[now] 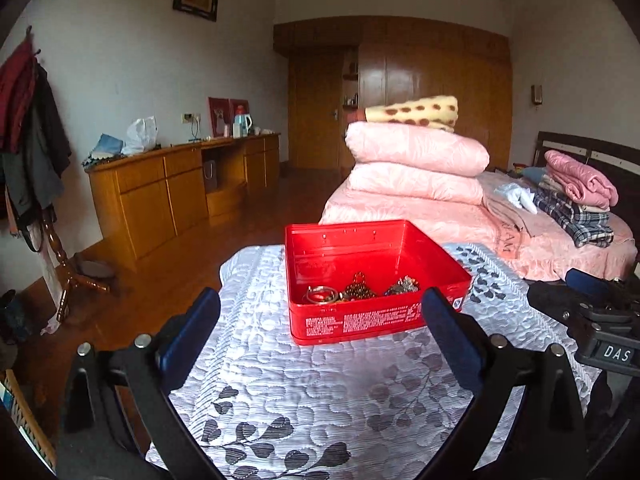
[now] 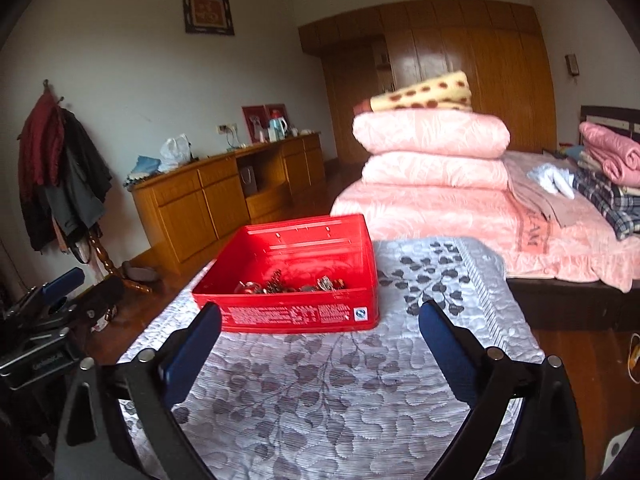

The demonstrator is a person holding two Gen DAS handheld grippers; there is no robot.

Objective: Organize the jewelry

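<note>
Red tin [image 1: 372,280] holding jewelry [image 1: 360,290] on quilted cloth [image 1: 280,380], left gripper [image 1: 320,312] and right gripper [image 2: 320,320] near it, jaws spread wide, empty.

Soft daylight is filling both views — glare is washing the cloth [image 1: 256,280] left of the tin [image 1: 360,320]; fisheye edges are bending, corners darkening.

- The worktop [image 1: 280,380] is covered by a white quilted cloth [image 2: 320,392] with a grey leaf pattern.
- An open red tin [image 1: 360,324] sits directly on the cloth, with jewelry [image 1: 360,290] heaped inside.
</note>
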